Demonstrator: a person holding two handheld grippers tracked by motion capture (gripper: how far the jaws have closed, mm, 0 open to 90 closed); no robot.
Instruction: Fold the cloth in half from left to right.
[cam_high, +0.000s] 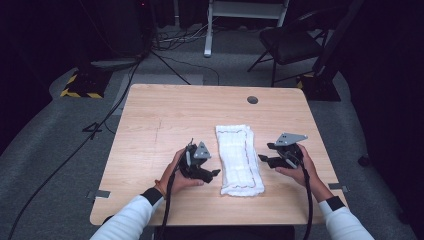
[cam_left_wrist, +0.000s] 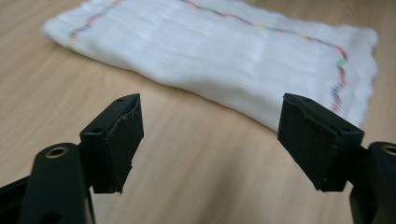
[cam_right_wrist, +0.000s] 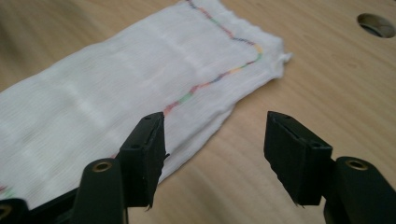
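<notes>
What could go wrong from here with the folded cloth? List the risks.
1. The folded white cloth lies loosely layered; a pinch at one edge may take just the top layer and undo the fold.
2. Both claws, left and right, are open beside the long sides; uneven pulls could skew it.
3. Its near end lies fairly near the table edge; dragging might slide it off.
</notes>
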